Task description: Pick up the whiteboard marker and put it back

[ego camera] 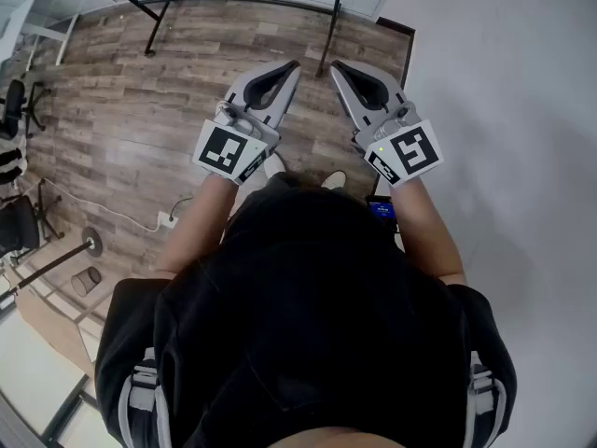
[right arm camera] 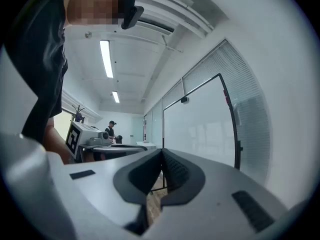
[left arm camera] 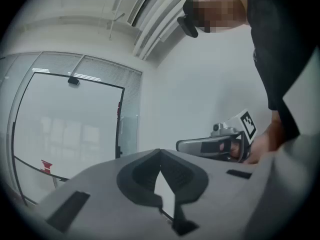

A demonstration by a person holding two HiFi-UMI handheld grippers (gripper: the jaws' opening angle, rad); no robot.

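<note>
No whiteboard marker shows clearly in any view. A small red object [left arm camera: 46,165] sits low on the whiteboard [left arm camera: 65,129], too small to identify. My left gripper [ego camera: 294,66] and right gripper [ego camera: 338,65] are held side by side at waist height over the wooden floor, tips close together and pointing level toward the board. Both are shut with nothing between the jaws. In the left gripper view the jaw tips meet at my left gripper [left arm camera: 160,151], with the right gripper [left arm camera: 215,145] beside it. The right gripper view has my right gripper [right arm camera: 161,151] before the whiteboard [right arm camera: 200,129].
The board's black stand legs [ego camera: 154,26] rest on the wooden floor [ego camera: 121,129] ahead. A white wall [ego camera: 504,110] runs along the right. Office chairs [ego camera: 19,110], a power strip [ego camera: 168,219] and a cup [ego camera: 86,280] lie to the left. Another person [right arm camera: 111,129] stands far off.
</note>
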